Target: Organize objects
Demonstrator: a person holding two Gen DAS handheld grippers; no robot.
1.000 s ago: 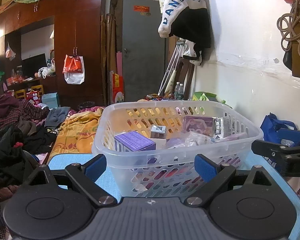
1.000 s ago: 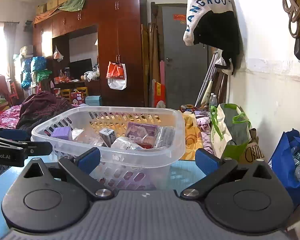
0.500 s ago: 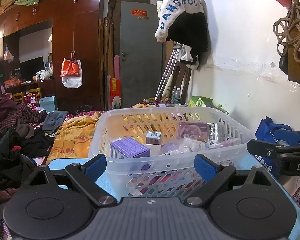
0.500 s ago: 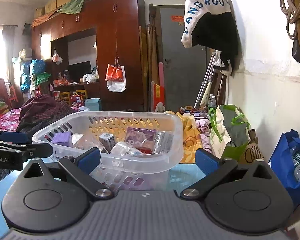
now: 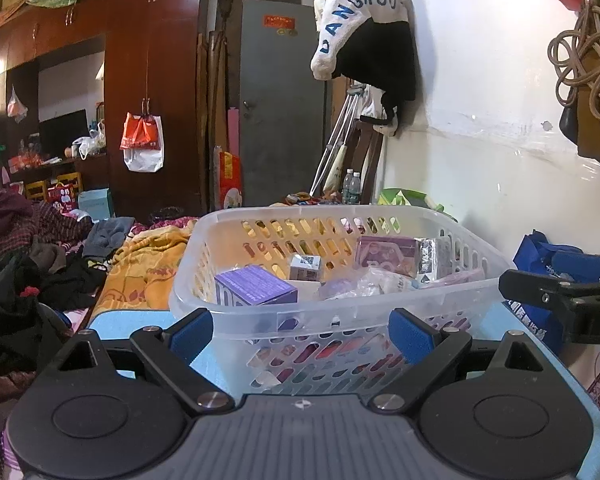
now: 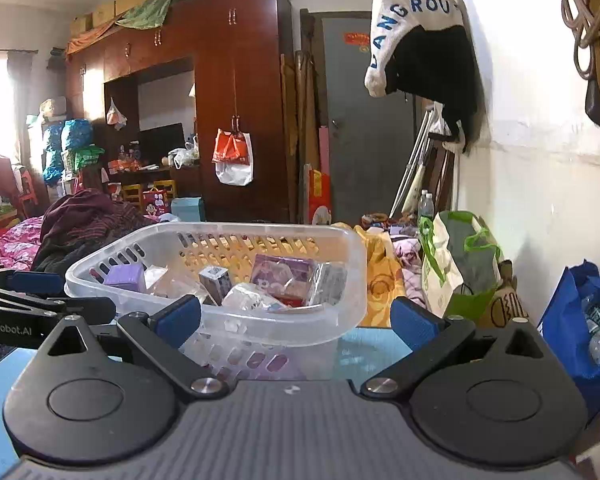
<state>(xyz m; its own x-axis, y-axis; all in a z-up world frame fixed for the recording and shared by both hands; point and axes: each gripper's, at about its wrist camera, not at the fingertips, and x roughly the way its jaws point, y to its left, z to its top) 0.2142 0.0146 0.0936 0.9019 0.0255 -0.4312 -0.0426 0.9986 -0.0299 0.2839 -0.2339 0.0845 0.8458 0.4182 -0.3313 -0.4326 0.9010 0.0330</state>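
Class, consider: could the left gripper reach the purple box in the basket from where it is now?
Probably yes, from above: the left gripper is open and the purple box lies uncovered, but the basket wall blocks a straight approach.

**Blue worktop, one basket**

The light-blue worktop (image 5: 132,318) carries a clear plastic basket (image 5: 380,320) — perforated, standing upright on it. Beyond the worktop's far edge lies a bed (image 5: 148,256) — covered by an orange blanket.
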